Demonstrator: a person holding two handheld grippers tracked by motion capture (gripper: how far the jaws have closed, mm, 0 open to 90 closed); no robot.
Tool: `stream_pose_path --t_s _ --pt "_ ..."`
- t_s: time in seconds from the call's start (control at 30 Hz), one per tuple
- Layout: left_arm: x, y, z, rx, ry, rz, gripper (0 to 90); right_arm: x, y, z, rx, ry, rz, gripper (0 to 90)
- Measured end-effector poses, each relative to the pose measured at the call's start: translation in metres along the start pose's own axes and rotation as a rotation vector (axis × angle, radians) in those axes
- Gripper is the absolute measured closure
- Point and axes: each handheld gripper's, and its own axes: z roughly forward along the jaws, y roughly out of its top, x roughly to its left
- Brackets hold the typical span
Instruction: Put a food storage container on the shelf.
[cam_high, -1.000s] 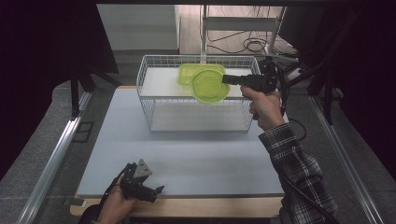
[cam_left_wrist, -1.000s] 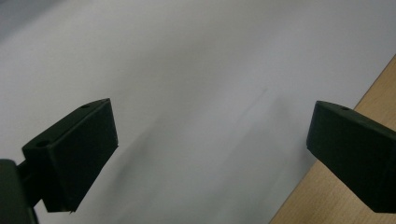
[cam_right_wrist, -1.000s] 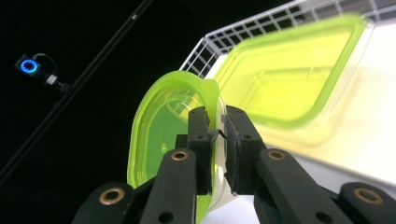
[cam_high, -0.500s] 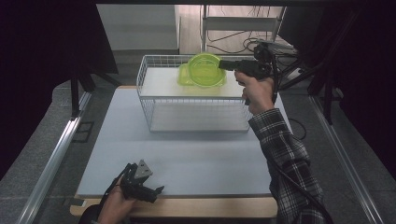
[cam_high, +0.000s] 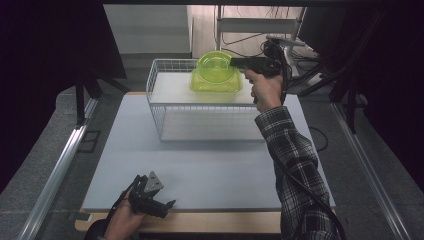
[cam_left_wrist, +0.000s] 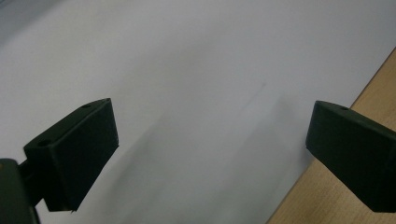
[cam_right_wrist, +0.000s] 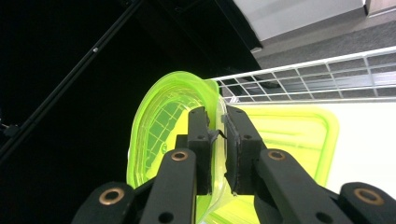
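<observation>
The right hand-held gripper (cam_high: 234, 63) pinches the rim of a green bowl (cam_high: 215, 70) – tilted on edge above a green lid (cam_high: 216, 85) in the wire basket (cam_high: 165, 107) – while the left hand-held gripper (cam_high: 167, 205) rests at the counter's (cam_high: 200, 160) near edge, jaws wide apart, holding nothing

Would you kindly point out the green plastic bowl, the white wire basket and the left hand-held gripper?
green plastic bowl (cam_high: 214, 67), high view, its inner base.
white wire basket (cam_high: 154, 103), high view, left wall's wire.
left hand-held gripper (cam_high: 167, 207), high view, between its open fingertips.
</observation>
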Motion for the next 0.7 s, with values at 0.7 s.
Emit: stream_pose_path --t_s 0.7 --pt "-0.0024 0.0004 0.0002 0.007 0.002 0.02 2.4 0.0046 0.0008 0.0088 -0.004 -0.138 -0.105 64.4"
